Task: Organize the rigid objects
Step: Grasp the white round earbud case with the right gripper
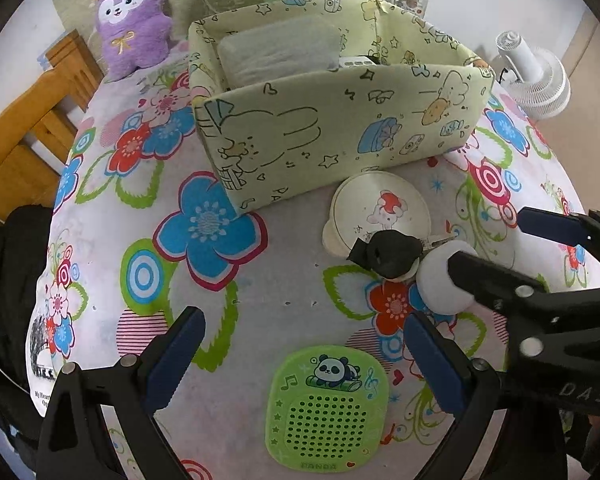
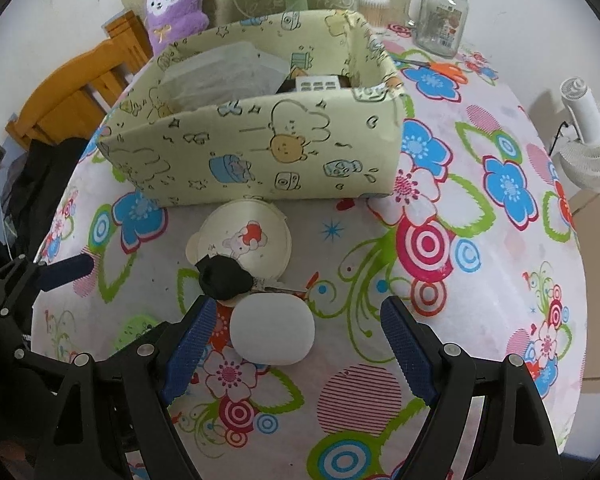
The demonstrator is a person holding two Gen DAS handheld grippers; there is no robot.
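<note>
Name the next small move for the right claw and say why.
Probably lower the right claw a little further and close on the smooth white oval case. Its jaws stand open with the case between them, nearer the left pad, nothing gripped. The pale yellow cartoon-print box waits just beyond, open-topped.
</note>
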